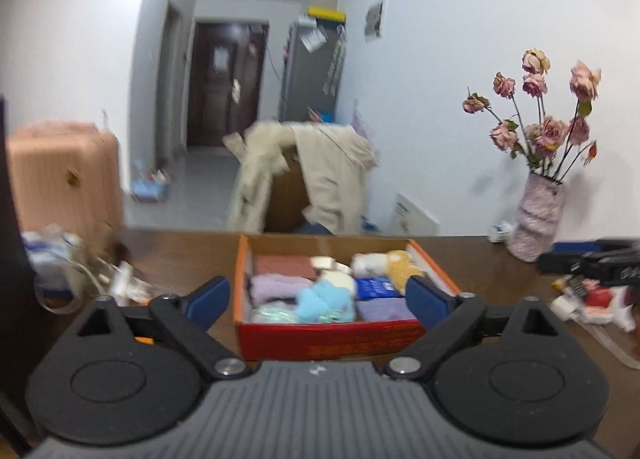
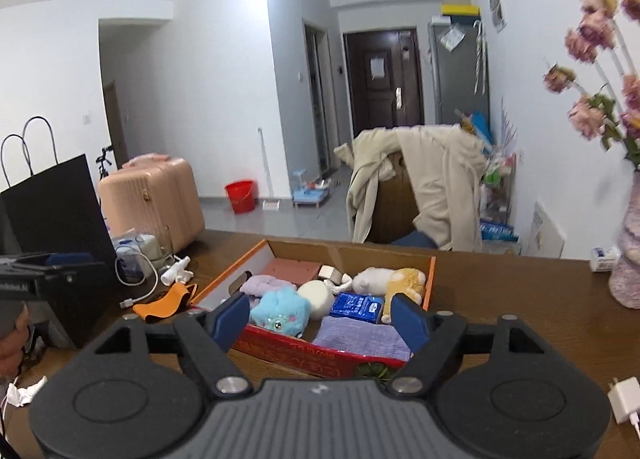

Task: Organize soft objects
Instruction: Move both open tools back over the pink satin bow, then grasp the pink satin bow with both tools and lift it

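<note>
- Red-and-orange cardboard box (image 2: 320, 351) on the wooden worktop (image 2: 500, 291) — its side print blurred, unreadable.
- Inside the box: fluffy blue plush (image 2: 280, 309), folded lilac towel (image 2: 360, 333).
- Left gripper (image 1: 318, 297) and right gripper (image 2: 320, 317) — both spread, empty, before the box.

White walls (image 2: 224, 71), grey floor (image 2: 280, 219), dark door (image 2: 380, 79) down hallway, pink suitcase (image 2: 156, 199), coat-draped chair (image 2: 400, 199).
</note>
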The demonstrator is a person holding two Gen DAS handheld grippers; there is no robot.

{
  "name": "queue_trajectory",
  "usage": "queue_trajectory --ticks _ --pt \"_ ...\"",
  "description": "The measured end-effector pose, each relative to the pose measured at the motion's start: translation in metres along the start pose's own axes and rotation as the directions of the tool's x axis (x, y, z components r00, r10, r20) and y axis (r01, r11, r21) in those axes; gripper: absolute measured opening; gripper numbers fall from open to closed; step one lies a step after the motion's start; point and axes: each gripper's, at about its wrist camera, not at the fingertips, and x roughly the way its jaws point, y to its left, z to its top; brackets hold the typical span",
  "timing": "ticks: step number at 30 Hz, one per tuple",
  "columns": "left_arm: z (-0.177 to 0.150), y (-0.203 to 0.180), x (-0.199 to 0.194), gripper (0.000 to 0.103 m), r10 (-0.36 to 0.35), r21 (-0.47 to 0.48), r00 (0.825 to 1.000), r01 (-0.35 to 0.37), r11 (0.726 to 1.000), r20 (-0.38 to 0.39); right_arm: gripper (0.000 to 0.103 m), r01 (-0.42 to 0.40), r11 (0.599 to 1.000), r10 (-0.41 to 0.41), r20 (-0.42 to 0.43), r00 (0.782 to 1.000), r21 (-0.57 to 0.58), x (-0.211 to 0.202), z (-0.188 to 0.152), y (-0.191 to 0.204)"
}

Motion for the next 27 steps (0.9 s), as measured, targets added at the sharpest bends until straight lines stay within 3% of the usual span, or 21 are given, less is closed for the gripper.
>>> queue_trajectory --ticks 3,6,10,15,18,20,27 --pt "-0.032 -0.010 -0.020 0.101 0.080 0.035 0.996 -0.082 0.996 0.042 0.091 0.064 0.997 -0.059 0.110 0.992 -0.045 -0.028 -0.025 0.016" --pt "-0.069 -0.017 -0.046 0.103 0.070 0.017 0.997 -0.071 0.997 0.045 0.093 0.080 0.992 -0.063 0.164 0.984 -0.097 -0.052 -0.059 0.031" --pt "-0.117 -0.022 -0.081 0.103 0.052 -0.031 0.998 -0.051 0.998 0.046 0.097 0.054 0.986 -0.032 0.136 0.990 -0.157 -0.077 -0.112 0.048" --pt "-0.149 -0.022 -0.100 0.103 0.051 -0.031 0.999 -0.051 0.998 0.001 0.099 -0.046 0.994 0.051 0.047 0.998 -0.102 -0.095 -0.173 0.062" --pt "-0.151 -0.019 -0.089 0.103 0.056 -0.042 0.998 -0.057 0.997 -0.026 0.099 -0.088 0.984 0.088 -0.011 0.996 -0.152 -0.092 -0.188 0.073" --pt "-0.152 -0.016 -0.082 0.103 0.046 -0.061 0.998 -0.048 0.997 -0.037 0.099 -0.068 0.982 0.065 -0.024 0.998 -0.177 -0.087 -0.190 0.079" --pt "-0.151 -0.010 -0.047 0.103 0.029 -0.104 0.996 -0.038 0.994 -0.084 0.097 -0.065 0.992 0.061 -0.043 0.997 -0.104 -0.058 -0.177 0.072"
